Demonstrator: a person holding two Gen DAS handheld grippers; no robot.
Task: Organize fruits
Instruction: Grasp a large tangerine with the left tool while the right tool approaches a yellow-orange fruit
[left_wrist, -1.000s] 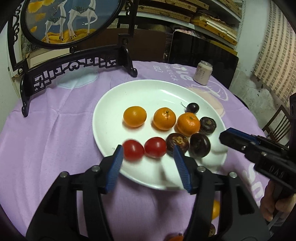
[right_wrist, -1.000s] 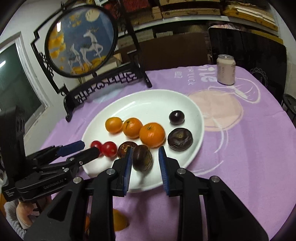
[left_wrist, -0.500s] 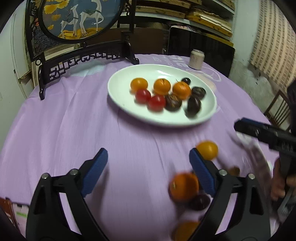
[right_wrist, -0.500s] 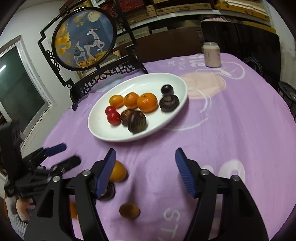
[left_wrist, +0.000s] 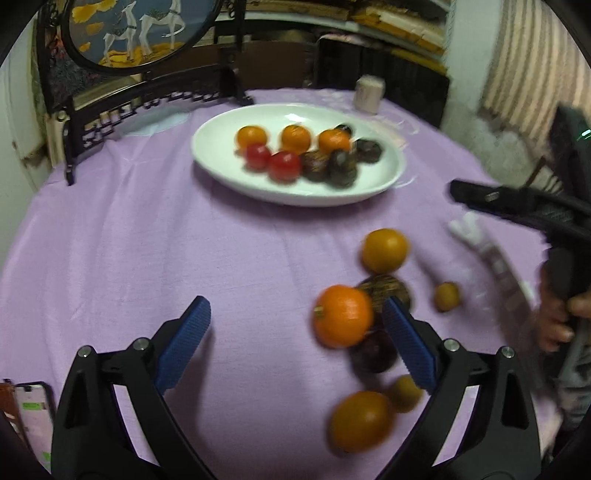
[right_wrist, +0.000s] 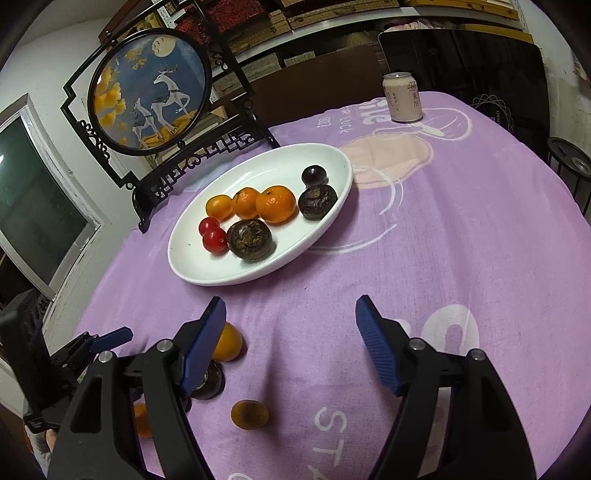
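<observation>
Both grippers are glossy black plastic frames with triangular cut-outs and silver screw heads at the joints. The left gripper (left_wrist: 295, 345) and right gripper (right_wrist: 291, 345) carry ribbed blue pads (left_wrist: 408, 341) on their fingers. A bare-skinned hand (left_wrist: 557, 317) grips a black handle.

"R LUCK" and "STA" are printed in white on the purple tablecloth (right_wrist: 461, 229); the can's (right_wrist: 402, 96) label is unreadable.
</observation>
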